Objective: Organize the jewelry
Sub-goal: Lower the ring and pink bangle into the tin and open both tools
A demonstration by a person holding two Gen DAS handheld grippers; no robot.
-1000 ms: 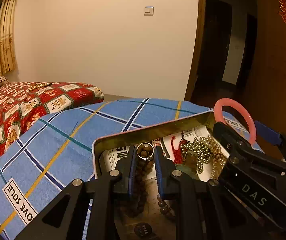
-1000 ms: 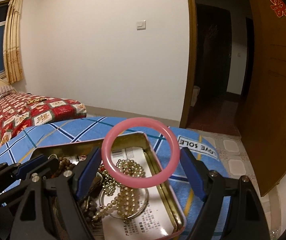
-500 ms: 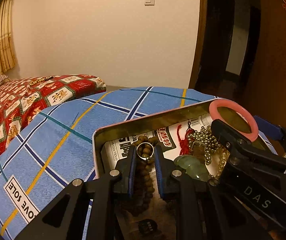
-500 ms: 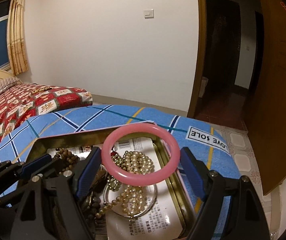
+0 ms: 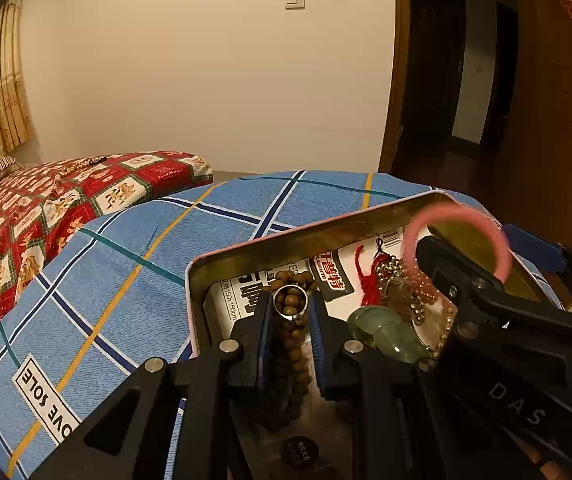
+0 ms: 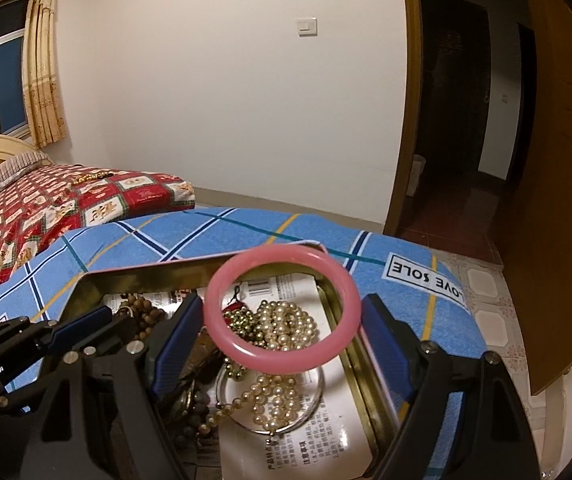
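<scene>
A gold metal tin (image 5: 269,246) (image 6: 145,276) lies open on a blue plaid cloth. It holds brown wooden beads (image 5: 292,280), a pearl necklace (image 6: 286,324), green stones (image 5: 386,332) and a red tassel (image 5: 368,286). My left gripper (image 5: 290,306) is shut on a silver ring (image 5: 290,300) and holds it above the tin. My right gripper (image 6: 281,316) is shut on a pink bangle (image 6: 283,312) and holds it above the tin's right part; the bangle also shows in the left wrist view (image 5: 462,216).
The blue plaid cloth (image 5: 125,264) (image 6: 402,284) covers the bed end. A red patterned quilt (image 5: 45,196) lies to the left, with a beaded string (image 6: 91,177) on it. A doorway and wooden door (image 6: 558,160) stand to the right. Tiled floor (image 6: 486,296) lies beyond the cloth's right edge.
Both grippers have drawn back and up over the tin, each with its piece still held. More of the tin's contents show, including the green stones.
</scene>
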